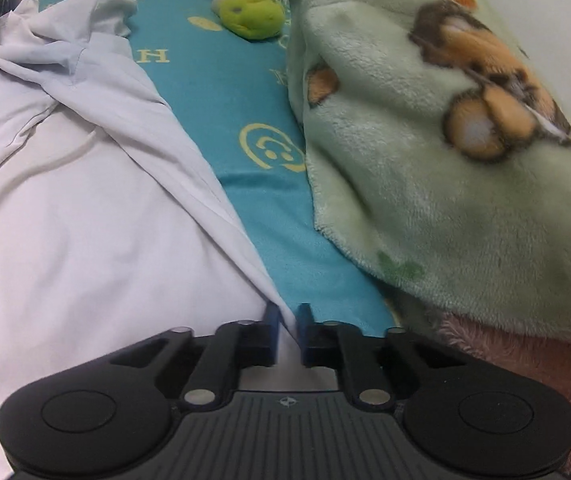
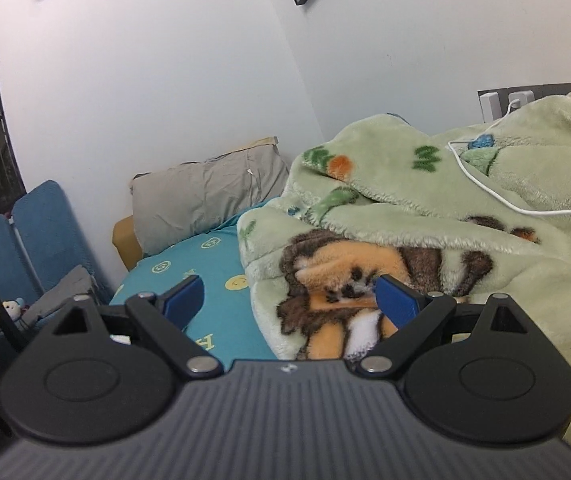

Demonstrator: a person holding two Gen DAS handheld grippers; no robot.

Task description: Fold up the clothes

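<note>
A white garment (image 1: pixel 85 208) lies spread over the left half of the teal bed sheet (image 1: pixel 237 92), its far end bunched and twisted. My left gripper (image 1: pixel 287 312) is shut on the garment's near right edge, and a thin fold of white cloth sits between the blue fingers (image 1: pixel 272 320). In the right wrist view my right gripper (image 2: pixel 289 296) stands open above the bed, nothing between its fingers. It faces the teal sheet (image 2: pixel 213 264) and a green fleece blanket (image 2: pixel 445 216).
The green fleece blanket (image 1: pixel 425 140) with a bear print is heaped along the right of the bed. A yellow-green plush toy (image 1: pixel 251 14) lies at the far end. A grey pillow (image 2: pixel 205 196), a white cable (image 2: pixel 497 196), a blue chair (image 2: pixel 37 236) and pink fleece (image 1: pixel 525 368) are nearby.
</note>
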